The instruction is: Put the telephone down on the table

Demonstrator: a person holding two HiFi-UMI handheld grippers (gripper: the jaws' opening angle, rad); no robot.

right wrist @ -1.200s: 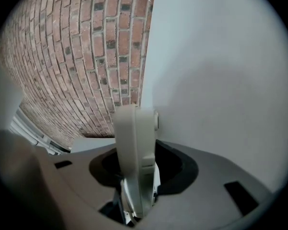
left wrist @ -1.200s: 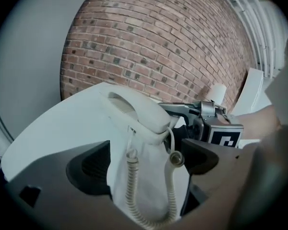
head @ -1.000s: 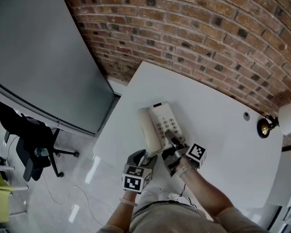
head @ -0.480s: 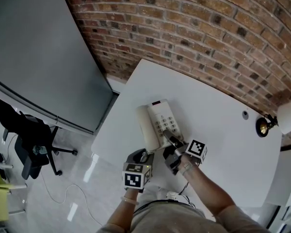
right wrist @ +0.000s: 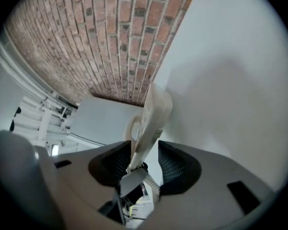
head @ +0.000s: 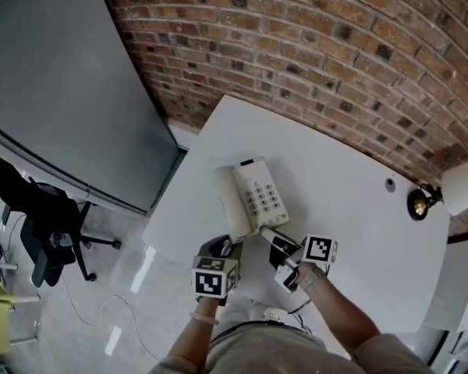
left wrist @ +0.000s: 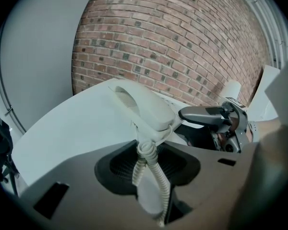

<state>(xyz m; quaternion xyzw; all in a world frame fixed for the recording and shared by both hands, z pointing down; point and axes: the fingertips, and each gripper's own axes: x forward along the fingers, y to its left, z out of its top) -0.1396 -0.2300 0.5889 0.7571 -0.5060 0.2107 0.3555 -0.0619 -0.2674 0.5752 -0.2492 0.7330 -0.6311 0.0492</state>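
A brick wall runs behind the white tabletop. The telephone lies flat on the tabletop beside its near edge, toward the left corner. Its keypad faces up and the handset sits in its cradle along the left side. A lamp stands at the tabletop's right edge. The left tongs hover at the near edge, just short of the handset's end. They are released, pads apart, with the coiled cord running loose between them. The right tongs point at the telephone's near right corner. Their jaws are opening, with the telephone's edge between them and the pads clear of it.
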